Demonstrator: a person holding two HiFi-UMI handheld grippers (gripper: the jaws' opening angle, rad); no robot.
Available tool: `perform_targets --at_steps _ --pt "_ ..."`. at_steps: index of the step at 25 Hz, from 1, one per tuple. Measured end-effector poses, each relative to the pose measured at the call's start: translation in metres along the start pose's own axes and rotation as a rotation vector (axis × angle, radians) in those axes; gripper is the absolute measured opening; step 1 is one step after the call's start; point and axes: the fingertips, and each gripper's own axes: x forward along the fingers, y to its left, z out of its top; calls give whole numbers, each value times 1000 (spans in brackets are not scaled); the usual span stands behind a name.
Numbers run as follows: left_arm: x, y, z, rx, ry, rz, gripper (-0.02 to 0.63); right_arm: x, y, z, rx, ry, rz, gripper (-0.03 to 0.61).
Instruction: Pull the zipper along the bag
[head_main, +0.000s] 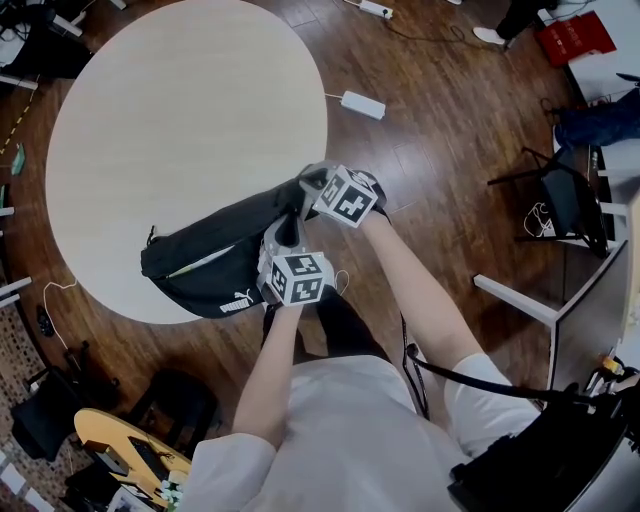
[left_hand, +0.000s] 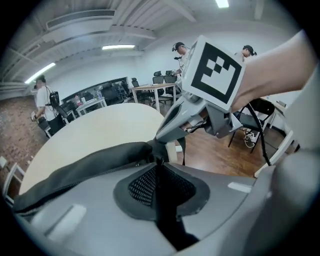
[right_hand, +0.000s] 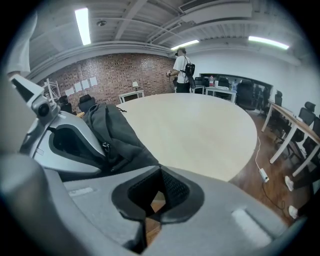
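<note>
zipper (right_hand: 105, 146) pinched by down-tilted left gripper (left_hand: 159, 161)

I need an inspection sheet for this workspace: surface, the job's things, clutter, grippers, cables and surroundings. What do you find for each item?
Surface: round pale table, only the bag on it.
Job's things: black bag at the table's near edge; zipper pull at the left gripper's tips.
Clutter: nothing seen on the table.
Grippers: left gripper, jaws closed on the zipper pull; right gripper, jaws together, apparently pinching the bag's end.
Cables: white adapter with its cord on the floor; white cable beside the table.
Surroundings: wooden floor, chairs, people in the background.
</note>
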Motion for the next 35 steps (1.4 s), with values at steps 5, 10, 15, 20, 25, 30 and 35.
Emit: perform_targets --at_steps 5,10,15,20,25,30,35 --pt "-3 1 4 -99 4 -93 14 0 -2 -3 24 6 -7 -8" --pt "-27 10 21 -212 -58 -141 14 1 -3 -2 34 3 -27 -9" --pt "-57 7 20 -242 -83 -156 14 0 -5 -3 51 4 -38 -9" --pt "-44 -6 -4 -110 -11 -110 17 1 -3 -5 58 14 -54 -9" --pt "-15 -2 -10 -153 50 -54 153 1 -3 -5 54 19 -58 -9" --pt "2 6 -16 -149 109 -4 127 1 -6 -2 60 17 -68 -9" --pt "-5 -3 -11 -35 96 -6 44 1 -6 -3 78 11 -78 -9"
